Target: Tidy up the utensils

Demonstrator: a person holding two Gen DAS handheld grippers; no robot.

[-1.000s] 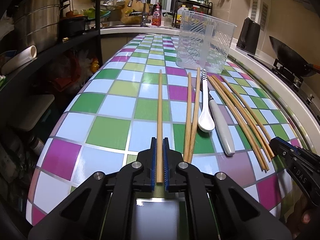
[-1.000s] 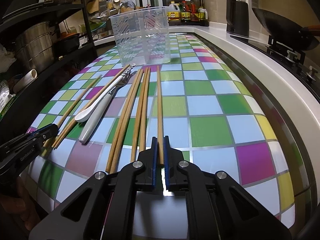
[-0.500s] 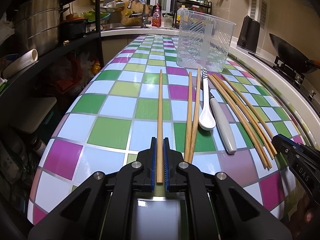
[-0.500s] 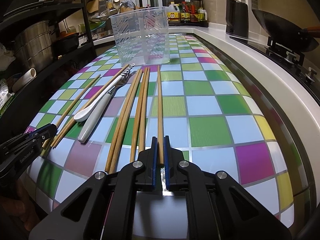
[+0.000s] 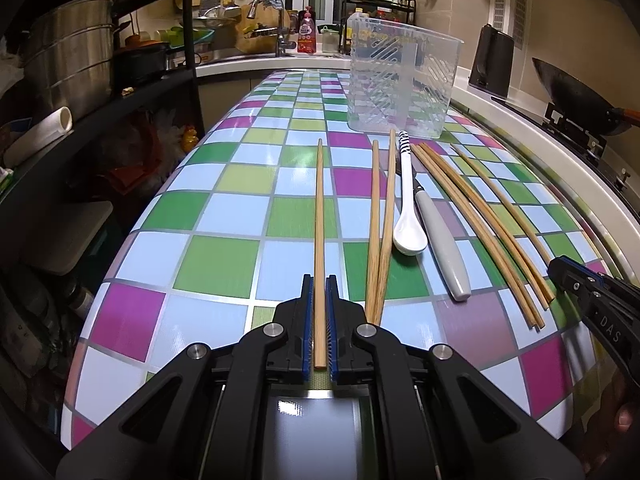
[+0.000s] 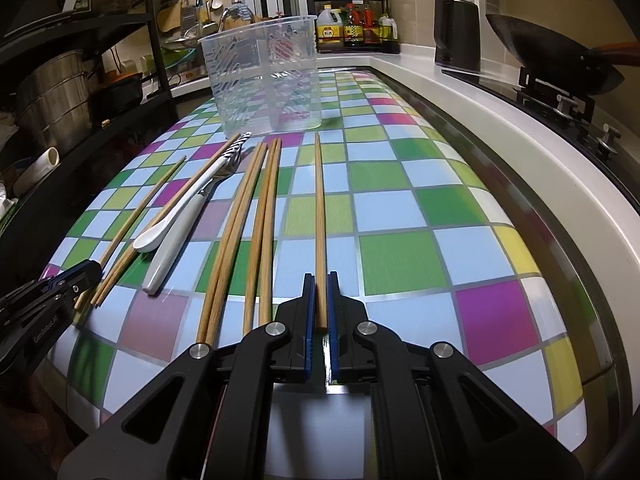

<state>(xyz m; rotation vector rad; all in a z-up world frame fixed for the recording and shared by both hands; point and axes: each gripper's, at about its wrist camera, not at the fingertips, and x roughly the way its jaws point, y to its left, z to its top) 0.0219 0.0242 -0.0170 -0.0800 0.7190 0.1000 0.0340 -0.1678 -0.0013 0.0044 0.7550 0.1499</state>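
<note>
A kitchen counter (image 5: 224,248) covered in a checked pattern of blue, green and purple squares, seen from two hand-held grippers.

Furthest left, the left gripper (image 5: 319,292) has its jaws closed on the near end of a single wooden chopstick (image 5: 319,208). Its long axis runs straight ahead from the jaws, its far tip toward the clear plastic utensil holder (image 5: 400,80) standing at the back of the counter.

To the right lie two more chopsticks (image 5: 380,220), then a white spoon (image 5: 406,200) with a striped handle, a grey-handled utensil (image 5: 440,248), and a fan of thinner chopsticks (image 5: 480,220).

Furthest right, the right gripper (image 6: 319,292) likewise clamps the near end of another chopstick (image 6: 319,208), also pointing straight ahead.

The holder (image 6: 264,80) lies ahead of both grippers, slightly right of the left one and slightly left of the right one. Neither hand looks clearly nearer, and each chopstick would probably need tilting upright before it is dropped in.
</note>
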